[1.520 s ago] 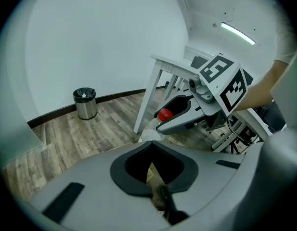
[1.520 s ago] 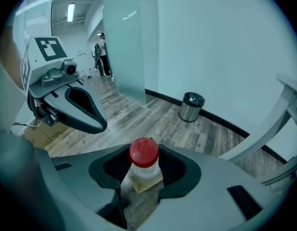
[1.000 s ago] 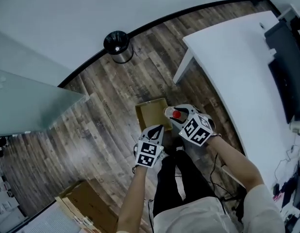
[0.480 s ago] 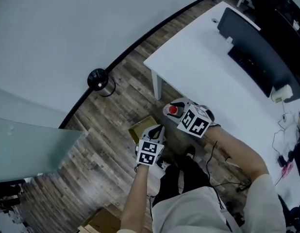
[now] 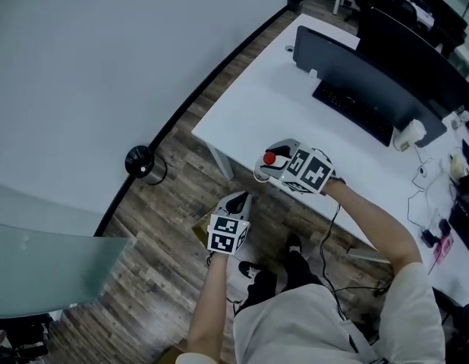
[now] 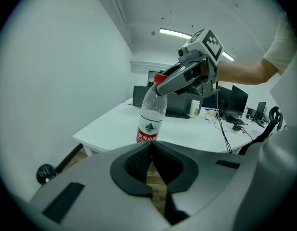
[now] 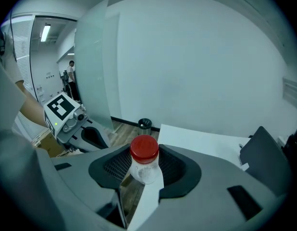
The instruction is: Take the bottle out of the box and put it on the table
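My right gripper (image 5: 271, 164) is shut on a clear plastic bottle (image 6: 150, 114) with a red cap (image 7: 144, 148) and a red label. It grips the bottle just below the cap. The bottle hangs upright in the air, seen over the near edge of the white table (image 5: 250, 105). In the right gripper view the pads (image 7: 173, 165) press on the bottle's neck. My left gripper (image 5: 240, 200) is lower and to the left, over the floor, its jaws closed tip to tip with nothing between them. The cardboard box (image 5: 201, 230) sits on the floor, mostly hidden under that gripper.
On the table's far side stand a dark monitor (image 5: 348, 63) and a keyboard (image 5: 348, 111), with cables and small items at its right end. A black bin (image 5: 140, 162) stands by the wall. A glass partition (image 5: 45, 264) fills the lower left.
Both grippers have risen from the box on the floor. The right one has carried the bottle up towards the table. The head view has swung to take in the table and monitor.
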### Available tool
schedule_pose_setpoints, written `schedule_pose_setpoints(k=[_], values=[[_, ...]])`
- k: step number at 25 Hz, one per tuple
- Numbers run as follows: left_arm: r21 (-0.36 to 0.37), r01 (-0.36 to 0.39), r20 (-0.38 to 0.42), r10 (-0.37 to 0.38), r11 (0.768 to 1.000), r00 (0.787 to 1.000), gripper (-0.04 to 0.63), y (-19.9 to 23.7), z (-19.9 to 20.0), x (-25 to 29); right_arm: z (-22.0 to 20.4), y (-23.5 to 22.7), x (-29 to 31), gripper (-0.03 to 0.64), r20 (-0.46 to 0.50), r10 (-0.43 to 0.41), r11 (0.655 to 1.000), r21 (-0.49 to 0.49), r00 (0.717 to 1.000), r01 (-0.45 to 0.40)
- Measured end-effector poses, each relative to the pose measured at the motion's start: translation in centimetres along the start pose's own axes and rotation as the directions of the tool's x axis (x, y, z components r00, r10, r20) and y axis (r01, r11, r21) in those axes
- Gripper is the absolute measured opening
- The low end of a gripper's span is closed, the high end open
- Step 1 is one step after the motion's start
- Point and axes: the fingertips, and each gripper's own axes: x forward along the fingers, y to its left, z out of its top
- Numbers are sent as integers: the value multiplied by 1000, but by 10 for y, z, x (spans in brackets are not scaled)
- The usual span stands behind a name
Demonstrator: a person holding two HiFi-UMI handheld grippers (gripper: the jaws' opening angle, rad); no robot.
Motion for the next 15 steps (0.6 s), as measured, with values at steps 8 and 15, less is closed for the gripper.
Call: schedule_pose_setpoints(k=[8,15], values=[[-14,16,16,-16,1000,1000,15,-58,53,53,-54,-79,-61,204,-7,-71,996,55,997,71],[-21,11,13,-11,1000,1000,14,-98,74,108,-124,-129,-85,204,-50,-94,988,117,994,100]])
